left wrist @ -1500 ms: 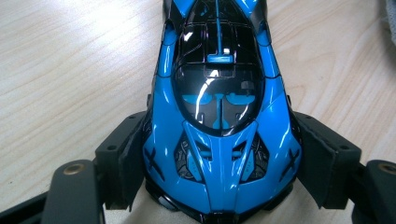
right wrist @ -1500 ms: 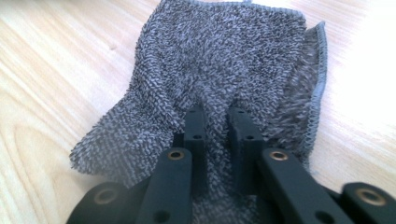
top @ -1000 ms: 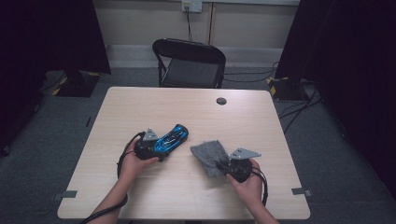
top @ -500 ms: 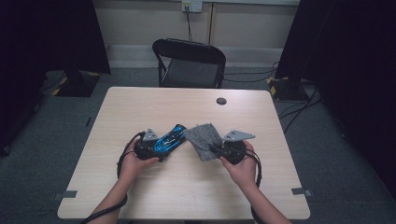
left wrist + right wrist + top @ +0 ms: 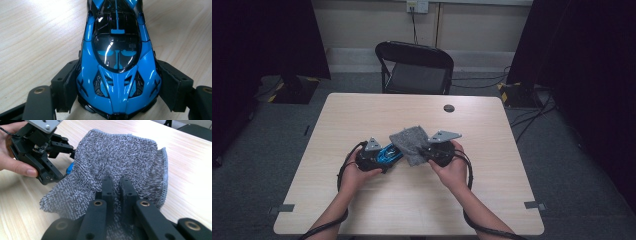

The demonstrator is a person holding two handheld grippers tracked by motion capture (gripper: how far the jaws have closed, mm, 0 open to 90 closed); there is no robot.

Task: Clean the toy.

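A glossy blue and black toy car (image 5: 117, 62) lies on the table with my left gripper (image 5: 117, 86) shut on its sides near one end. From above, the car (image 5: 388, 151) sits just left of centre, and its far half is hidden under a grey fluffy cloth (image 5: 409, 142). My right gripper (image 5: 116, 187) is shut on that cloth (image 5: 117, 157), pinching a fold and holding it over the car. In the high view the right gripper (image 5: 424, 151) is close beside the left gripper (image 5: 381, 159). A sliver of blue car (image 5: 70, 167) peeks out beside the cloth.
The light wooden table (image 5: 362, 115) carries a small black round disc (image 5: 449, 108) near its far edge. A black folding chair (image 5: 417, 70) stands behind the table. Dark curtains hang at both sides.
My right gripper has carried the grey cloth leftward and a little up, from beside the car to over its far end. The left gripper and the car have stayed put.
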